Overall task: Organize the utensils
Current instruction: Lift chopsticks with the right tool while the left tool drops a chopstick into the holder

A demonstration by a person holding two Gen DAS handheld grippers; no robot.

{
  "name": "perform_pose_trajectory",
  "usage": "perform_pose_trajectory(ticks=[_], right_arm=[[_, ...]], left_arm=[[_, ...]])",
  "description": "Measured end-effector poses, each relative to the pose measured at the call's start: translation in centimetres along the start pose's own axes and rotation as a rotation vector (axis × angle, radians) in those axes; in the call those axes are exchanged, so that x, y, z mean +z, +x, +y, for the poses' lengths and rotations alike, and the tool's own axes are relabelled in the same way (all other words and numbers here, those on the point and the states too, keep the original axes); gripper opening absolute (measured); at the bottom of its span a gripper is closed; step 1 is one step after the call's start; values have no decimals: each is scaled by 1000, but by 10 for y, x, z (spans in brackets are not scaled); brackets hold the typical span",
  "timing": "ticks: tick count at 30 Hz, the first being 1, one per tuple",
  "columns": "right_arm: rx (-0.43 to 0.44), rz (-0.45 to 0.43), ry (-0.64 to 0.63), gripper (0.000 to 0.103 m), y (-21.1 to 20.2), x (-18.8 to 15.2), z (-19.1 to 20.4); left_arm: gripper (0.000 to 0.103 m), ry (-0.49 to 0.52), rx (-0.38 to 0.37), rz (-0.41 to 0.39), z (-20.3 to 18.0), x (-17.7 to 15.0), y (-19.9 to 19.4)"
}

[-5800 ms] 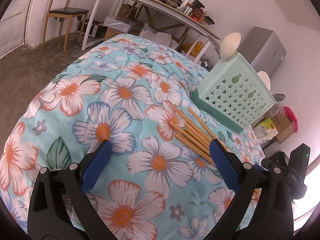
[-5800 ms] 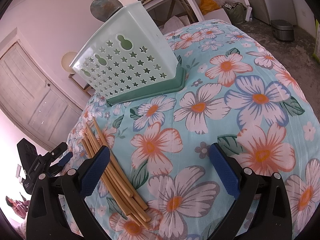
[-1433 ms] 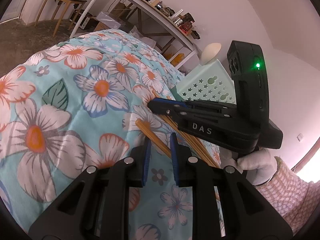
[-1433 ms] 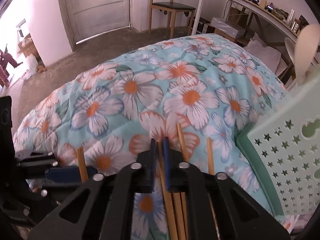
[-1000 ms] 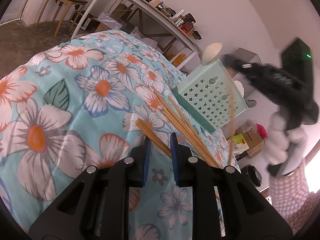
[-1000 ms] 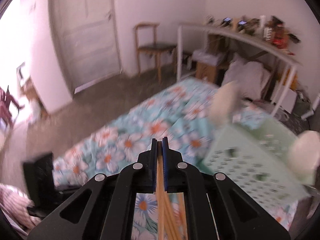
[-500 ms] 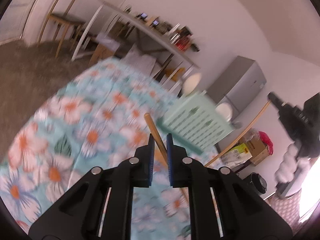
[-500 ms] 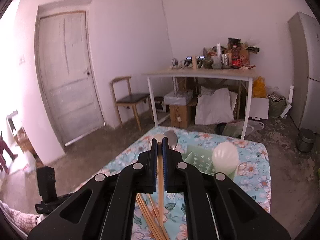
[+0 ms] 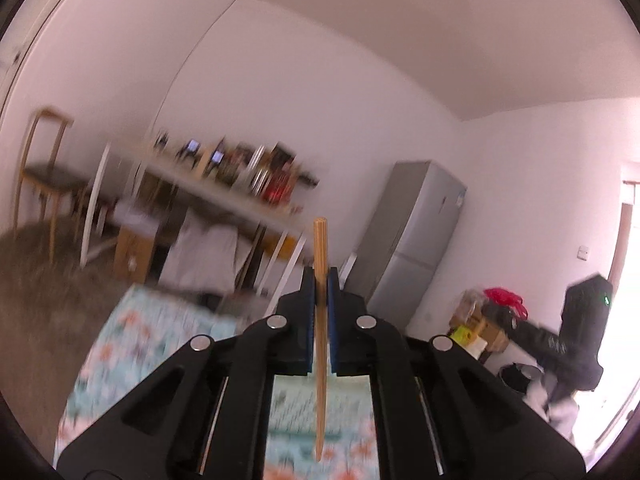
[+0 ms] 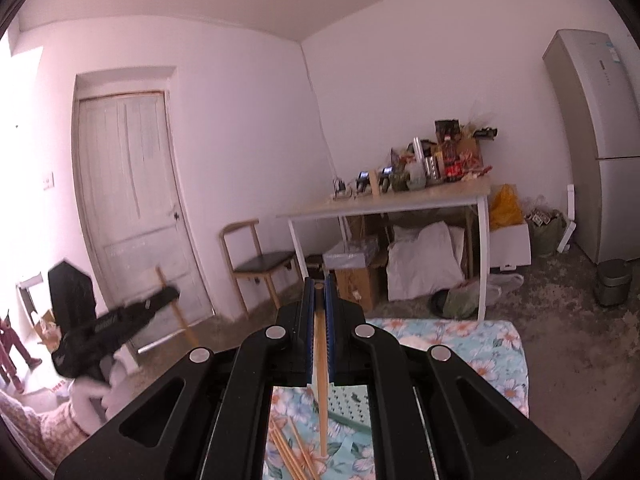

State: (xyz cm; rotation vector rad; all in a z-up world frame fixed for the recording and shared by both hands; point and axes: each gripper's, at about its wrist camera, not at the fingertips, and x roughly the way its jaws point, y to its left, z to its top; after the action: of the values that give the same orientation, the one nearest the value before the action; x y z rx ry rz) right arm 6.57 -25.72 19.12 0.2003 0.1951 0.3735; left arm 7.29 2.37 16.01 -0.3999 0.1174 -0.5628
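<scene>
Fridge [image 10: 600, 152], cluttered table [image 10: 384, 202], chair [image 10: 260, 264]

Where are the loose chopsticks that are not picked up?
In the right wrist view, the loose chopsticks lie on the floral cover, bottom centre, left of the green basket.

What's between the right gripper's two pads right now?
One chopstick, clamped upright in the right gripper, as the right wrist view shows; more chopsticks lie on the bed below.

The chopstick [image 9: 320, 280] in the left gripper [image 9: 320, 280] is pale, matt wood. Both grippers are matt black plastic with ridged blue pads and shiny metal rivets. The bedspread [image 10: 472, 340] is floral printed cloth. The fridge [image 10: 600, 140] has a smooth silvery finish; the floor [image 10: 568, 312] looks rough.
</scene>
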Motion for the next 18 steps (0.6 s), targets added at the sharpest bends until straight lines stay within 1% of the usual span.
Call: perform_pose_trajectory(ticks=[1, 4, 6, 10, 12, 15, 18], right_arm=[[2, -7, 3, 5, -2, 2, -1], [4, -17, 3, 5, -4, 5, -6], [7, -18, 5, 5, -2, 5, -8], [7, -10, 7, 5, 1, 3, -12], [5, -4, 13, 5, 3, 2, -15], [2, 0, 23, 5, 3, 1, -17], [-2, 6, 29, 5, 2, -1, -19]], left_arm=[[5, 24, -1, -24, -7, 7, 13], [5, 50, -11, -46, -17, 16, 45], [5, 87, 9, -46, -23, 16, 72], [5, 72, -1, -26, -22, 10, 112], [5, 84, -4, -7, -22, 2, 128], [5, 104, 16, 70, -18, -18, 159], [5, 115, 33, 130, -11, -35, 173]])
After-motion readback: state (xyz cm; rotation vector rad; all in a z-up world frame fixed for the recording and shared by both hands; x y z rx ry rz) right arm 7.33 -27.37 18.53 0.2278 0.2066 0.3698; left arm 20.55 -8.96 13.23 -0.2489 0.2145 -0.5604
